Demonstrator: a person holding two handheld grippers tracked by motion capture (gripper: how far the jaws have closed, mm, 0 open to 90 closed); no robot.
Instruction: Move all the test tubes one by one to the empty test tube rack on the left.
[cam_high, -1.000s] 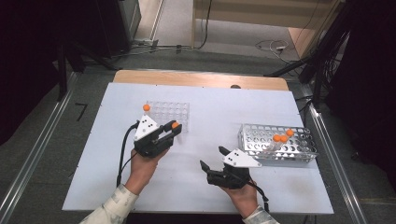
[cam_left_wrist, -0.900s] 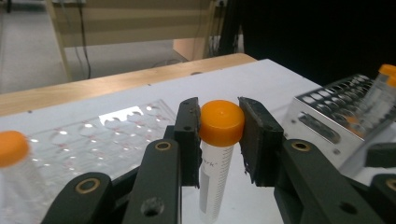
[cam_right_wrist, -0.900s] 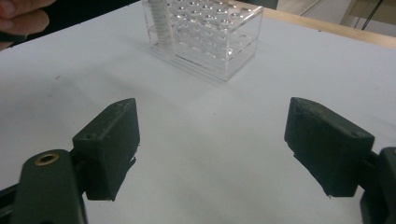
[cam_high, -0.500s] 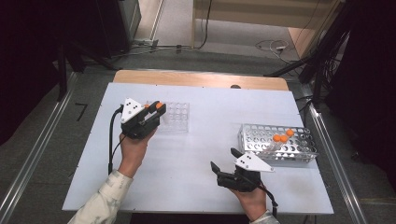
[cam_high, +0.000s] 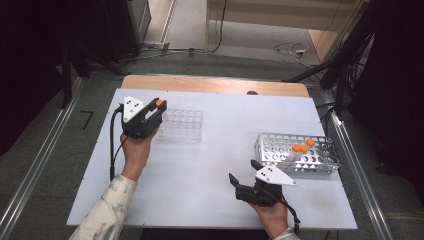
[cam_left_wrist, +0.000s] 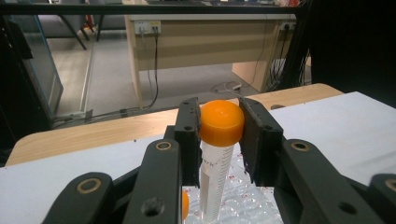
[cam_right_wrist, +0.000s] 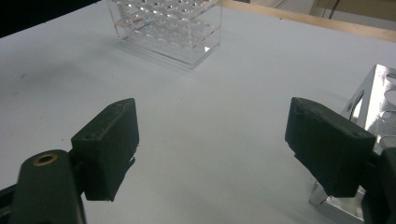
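From above, I see my left gripper (cam_high: 159, 106) held up at the left end of the clear plastic rack (cam_high: 181, 124), an orange dot showing at its tip. The left gripper view tells me what that dot is: an orange-capped tube (cam_left_wrist: 217, 154), upright, with the two black jaws clamped against its cap. Below the tube lies the clear rack, though I cannot tell whether the tube's foot, cut off at the frame's bottom edge, touches it. A second orange shape beside the left jaw is too cut off to name.

My right gripper (cam_high: 242, 177) rests low on the white table (cam_high: 200, 170), just beside the metal rack (cam_high: 320, 165), jaws wide apart with nothing between them. The right gripper view shows bare table between the jaws and a corner of the metal rack beside one jaw. The high view adds what that view cuts off: three orange caps (cam_high: 303, 146) standing in the metal rack.
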